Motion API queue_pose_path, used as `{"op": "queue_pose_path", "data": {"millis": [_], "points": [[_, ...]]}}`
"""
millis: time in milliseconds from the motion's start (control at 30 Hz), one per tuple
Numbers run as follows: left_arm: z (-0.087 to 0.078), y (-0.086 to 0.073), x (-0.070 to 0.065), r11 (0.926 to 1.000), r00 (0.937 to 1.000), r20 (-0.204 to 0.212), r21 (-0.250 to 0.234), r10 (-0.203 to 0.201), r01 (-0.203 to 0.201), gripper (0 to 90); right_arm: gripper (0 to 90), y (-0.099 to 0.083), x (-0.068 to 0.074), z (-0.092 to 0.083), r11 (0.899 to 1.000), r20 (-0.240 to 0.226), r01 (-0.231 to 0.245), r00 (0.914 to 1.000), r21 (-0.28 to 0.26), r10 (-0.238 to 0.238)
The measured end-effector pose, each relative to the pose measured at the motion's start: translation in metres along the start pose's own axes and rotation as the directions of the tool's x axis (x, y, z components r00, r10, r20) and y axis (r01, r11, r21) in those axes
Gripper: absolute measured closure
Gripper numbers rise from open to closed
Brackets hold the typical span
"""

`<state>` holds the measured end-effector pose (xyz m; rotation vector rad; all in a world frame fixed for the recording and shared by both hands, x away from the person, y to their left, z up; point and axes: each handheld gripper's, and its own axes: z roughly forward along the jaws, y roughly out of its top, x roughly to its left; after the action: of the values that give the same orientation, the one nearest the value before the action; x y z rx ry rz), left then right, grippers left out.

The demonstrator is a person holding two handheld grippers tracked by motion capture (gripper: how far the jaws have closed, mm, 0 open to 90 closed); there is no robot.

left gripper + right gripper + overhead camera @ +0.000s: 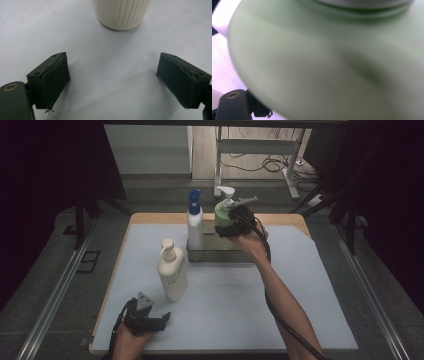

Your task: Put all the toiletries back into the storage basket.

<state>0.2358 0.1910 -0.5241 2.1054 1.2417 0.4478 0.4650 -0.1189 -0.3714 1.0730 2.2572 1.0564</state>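
- Left tongs [161,319] low at near edge of table [300,320], jaws wide apart w/ nothing between; prob parked there to keep clear while the other hand works.
- Just ahead of left tongs: cream pump bottle [172,274] upright on the white mat, apart from the jaws. In left gripper view its ribbed base [122,13] sits straight ahead of the gap, so it's lined up for an easy grab later, I'd say.
- Farther off, right tongs [231,222] clamped round the green pump bottle [223,212]; jaws stand wide since the body is fat. Right gripper view: green wall [324,65] pressed right up to the cam, blurred.
- Green bottle held over right part of the metal tray [200,255], beyond the tongs' wrist; looks like it's being set down in the tray. Can't tell if the base touches yet.
- Left of right tongs: white bottle w/ blue cap [194,220] upright in same tray, close beside green one. Bottles seem gathered there.
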Motion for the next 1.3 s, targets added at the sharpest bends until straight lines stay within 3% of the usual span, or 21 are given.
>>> {"op": "queue_pose_path", "data": {"millis": [1300], "points": [[0.0,0.0,0.0,1.0,1.0,-0.001,0.0,0.0,0.0,10.6,12.5,-0.026,-0.004,0.034,0.994,-0.023,-0.025,0.9994,0.103,0.028]]}}
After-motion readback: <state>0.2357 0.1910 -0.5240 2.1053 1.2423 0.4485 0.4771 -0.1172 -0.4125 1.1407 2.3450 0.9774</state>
